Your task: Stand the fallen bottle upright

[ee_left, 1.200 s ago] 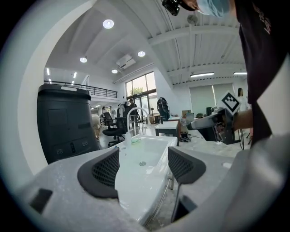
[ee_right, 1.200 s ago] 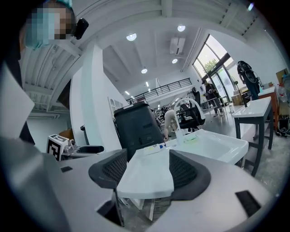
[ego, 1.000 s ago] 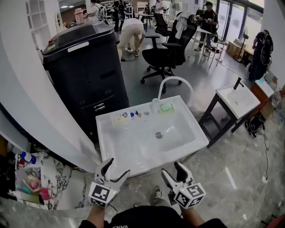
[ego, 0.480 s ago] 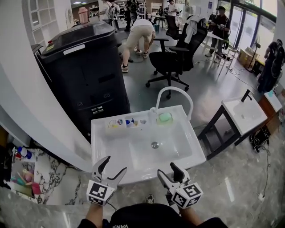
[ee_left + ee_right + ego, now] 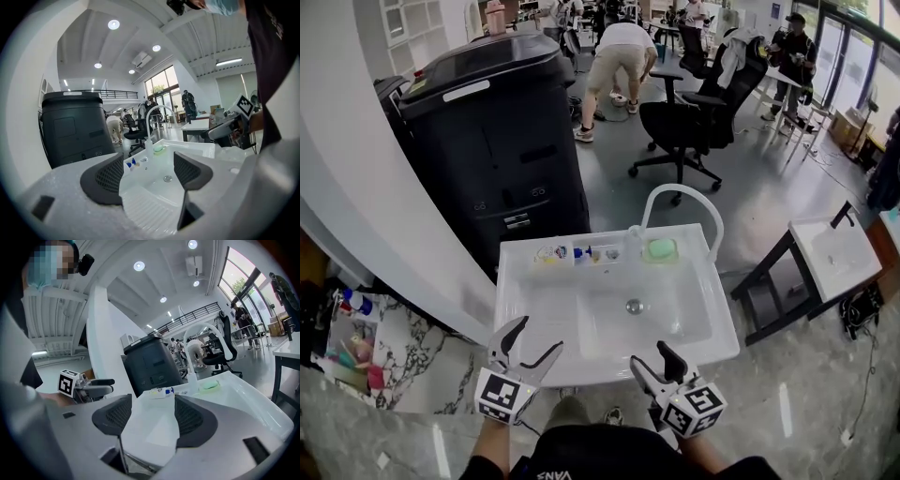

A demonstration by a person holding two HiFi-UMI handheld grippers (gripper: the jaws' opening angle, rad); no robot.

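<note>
Currently no step is done: we hold the left gripper (image 5: 537, 336) and right gripper (image 5: 652, 359) at the near rim of the white rectangular sink (image 5: 516, 309), both with jaws wide apart and empty. The small pale blue-capped bottle (image 5: 555, 252) appears to lie on its side on the far ledge, well apart from both. Approach, grasp and uprighting remain.

Three views, one sink (image 5: 534, 323)
Head camera looks steeply down; cameras on left gripper (image 5: 539, 336) and right gripper (image 5: 650, 356) face it, low and close ahead.
</note>
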